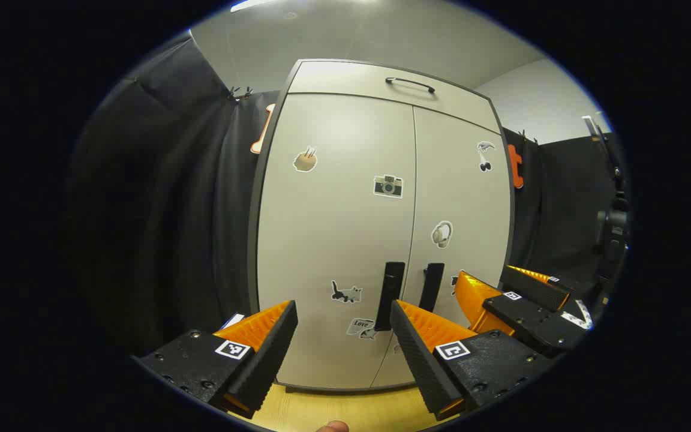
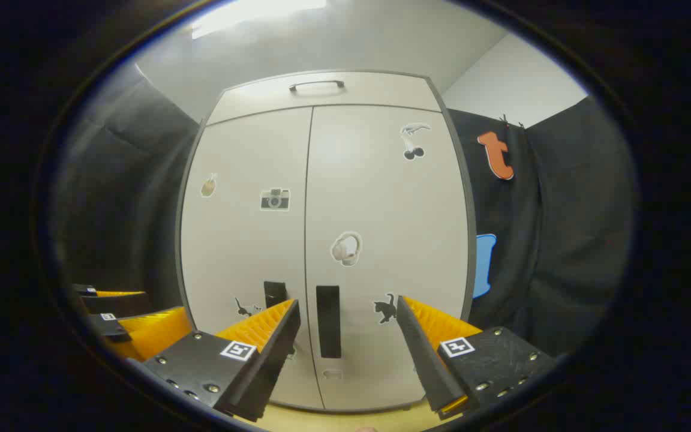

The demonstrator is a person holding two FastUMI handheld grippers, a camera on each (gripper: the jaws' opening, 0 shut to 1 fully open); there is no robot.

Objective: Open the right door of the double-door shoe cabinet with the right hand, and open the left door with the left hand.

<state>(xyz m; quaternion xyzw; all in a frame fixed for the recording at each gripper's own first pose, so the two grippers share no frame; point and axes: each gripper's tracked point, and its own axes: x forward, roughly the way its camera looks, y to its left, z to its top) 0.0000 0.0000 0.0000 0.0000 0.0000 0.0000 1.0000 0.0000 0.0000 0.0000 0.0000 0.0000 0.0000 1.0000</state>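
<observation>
- Wood-look floor strip (image 1: pixel 321 408) nearest, under both grippers, running up to the cabinet foot.
- Left gripper (image 1: pixel 342 324) has its fingers spread wide, holding nothing; it sits short of the left door handle (image 1: pixel 391 294), which shows just at the inner edge of its right finger.
- Right gripper (image 2: pixel 348 321) is also spread with nothing in it; the right door handle (image 2: pixel 328 321) sits in the gap between the fingers, not touched.
- Right gripper also shows at lower right in the left gripper view, just beside the left one.
- Shoe cabinet (image 2: pixel 243 252) stands upright ahead; left door (image 1: pixel 333 240) and right door (image 2: pixel 387 210) look shut, handles close either side of the centre seam.
- Risk: handles sit very close together, so either gripper could close on the wrong one.
- Risk: grippers are side by side; swinging both doors out may knock them together or hit a door edge.
- Risk: slim flat handles, so a shallow pinch may slip off on the pull.
- Writing: sticker (image 1: pixel 360 327) low on left door seems to read "Love"; the rest is too small to read. Square markers on the gripper fingers carry patterns, no readable text. Other stickers are pictures only.
- Top handle (image 2: pixel 317 86) on the upper panel is farthest, not part of the task.
</observation>
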